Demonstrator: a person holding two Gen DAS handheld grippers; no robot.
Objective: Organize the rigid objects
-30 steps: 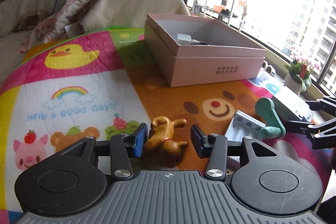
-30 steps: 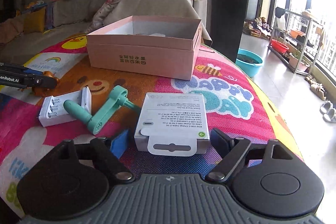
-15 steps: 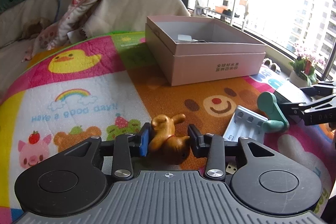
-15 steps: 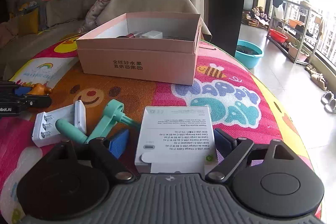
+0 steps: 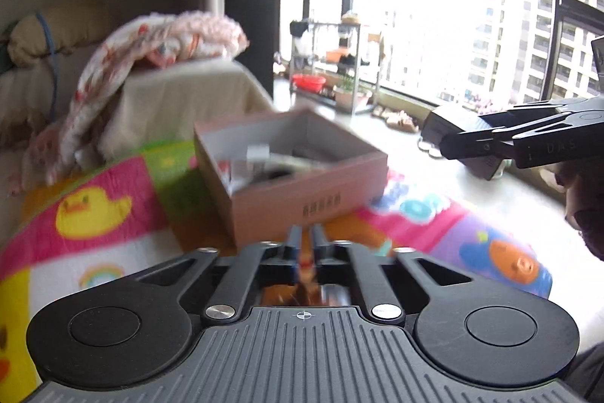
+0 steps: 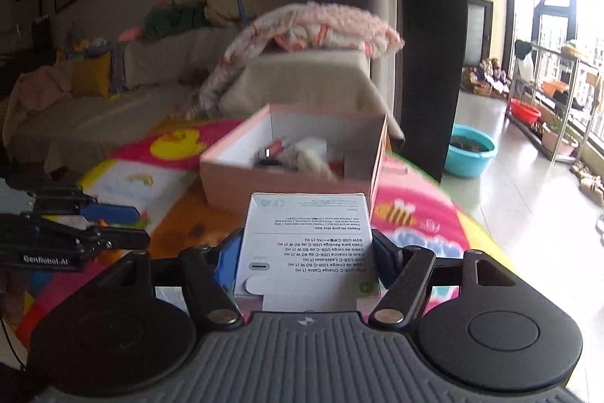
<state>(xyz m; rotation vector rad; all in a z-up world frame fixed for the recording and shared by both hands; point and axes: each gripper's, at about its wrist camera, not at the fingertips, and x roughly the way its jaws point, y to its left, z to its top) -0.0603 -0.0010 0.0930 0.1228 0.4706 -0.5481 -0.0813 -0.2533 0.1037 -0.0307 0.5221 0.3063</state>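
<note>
Left gripper point(image 5: 305, 244): its jaws are standing almost together, only a slit showing between them; a brown blur is showing low down behind the fingers, too smeared to name; whether the toy is being pinched I cannot tell from this; in the right wrist view the same claw point(image 6: 132, 227) is hanging at the left edge, an orange-brown bit showing between its blue pad and black finger.

Right gripper point(image 6: 305, 248): its jaws have just been closing and are now pressing on both sides of the white cable carton point(image 6: 305, 244), gripping it; the carton is being held clear of the mat, printed face upward, text upside down; from the left wrist view the carton point(image 5: 445, 129) is showing grey at the right, clamped in the black fingers point(image 5: 490, 142), with a hand point(image 5: 589, 210) in shadow at the right edge.

Play mat point(image 5: 94, 210): it is carrying a yellow duck toward its far left corner, a bee point(image 6: 396, 214) along its right side.

Pink box point(image 5: 302, 191): it is sitting open on the far part of the mat, toward the far edge; several small things are lying inside, blurred.

Blanket point(image 6: 321, 29): it is draping over a beige sofa arm beyond the mat's far edge.

Blue basin point(image 6: 472, 154): it is standing on the floor, off the mat's far right corner.
</note>
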